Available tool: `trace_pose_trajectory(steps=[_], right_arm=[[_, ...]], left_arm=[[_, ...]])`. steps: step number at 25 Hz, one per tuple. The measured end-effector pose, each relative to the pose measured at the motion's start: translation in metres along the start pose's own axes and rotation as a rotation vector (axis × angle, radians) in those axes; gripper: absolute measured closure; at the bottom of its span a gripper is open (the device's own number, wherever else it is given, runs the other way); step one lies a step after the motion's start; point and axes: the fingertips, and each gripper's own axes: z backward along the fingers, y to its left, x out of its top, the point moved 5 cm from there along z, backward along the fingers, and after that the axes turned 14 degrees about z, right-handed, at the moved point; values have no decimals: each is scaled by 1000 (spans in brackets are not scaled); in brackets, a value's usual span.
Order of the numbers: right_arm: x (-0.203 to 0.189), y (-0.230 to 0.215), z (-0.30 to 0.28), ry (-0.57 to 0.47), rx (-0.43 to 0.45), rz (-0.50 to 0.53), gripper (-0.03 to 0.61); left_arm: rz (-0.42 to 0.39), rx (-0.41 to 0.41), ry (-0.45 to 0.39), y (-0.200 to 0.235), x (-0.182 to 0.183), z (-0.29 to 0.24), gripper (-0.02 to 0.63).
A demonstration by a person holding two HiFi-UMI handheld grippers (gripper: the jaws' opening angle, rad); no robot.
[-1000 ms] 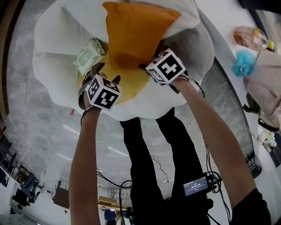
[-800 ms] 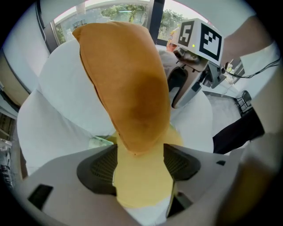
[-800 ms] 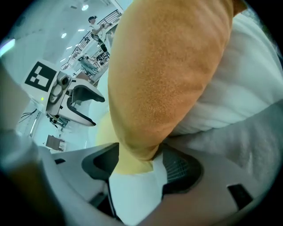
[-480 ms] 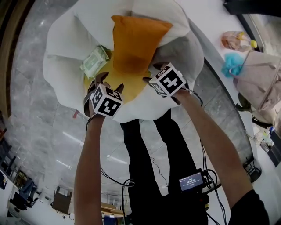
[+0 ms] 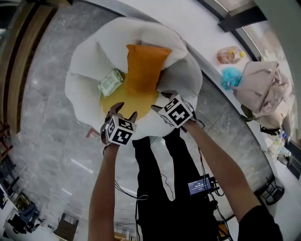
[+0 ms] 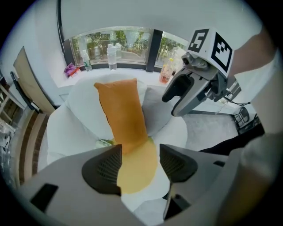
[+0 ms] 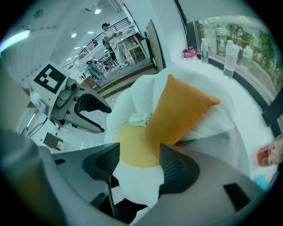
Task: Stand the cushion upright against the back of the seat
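Grey marble floor [image 5: 42, 141], white seat [image 5: 84, 75]: orange cushion [image 5: 143, 66] stands upright against the seat's back.
My left gripper [image 5: 125, 110] and right gripper [image 5: 162, 100] hover above the seat's front edge, both open, nothing between the jaws; left jaws have just been closing slightly.

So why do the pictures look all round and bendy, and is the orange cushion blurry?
Head view: the wide lens bows the grey marble floor round the puffy white seat; the orange fabric cushion is sharp. Left gripper view: black rounded corners, cushion crisp. Right gripper view: same round frame, ceiling lights glare at top left.
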Motion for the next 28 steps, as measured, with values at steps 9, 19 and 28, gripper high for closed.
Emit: trace_pose_trajectory(steps=[9, 19, 28], right_arm=[[17, 70, 119, -90, 3, 18, 351], [59, 130, 238, -265, -13, 1, 441], [87, 167, 319, -405, -6, 51, 515]], left_arm=[[132, -53, -168, -58, 11, 118, 399], [261, -112, -417, -112, 40, 244, 519], [324, -179, -600, -159, 57, 328, 588]])
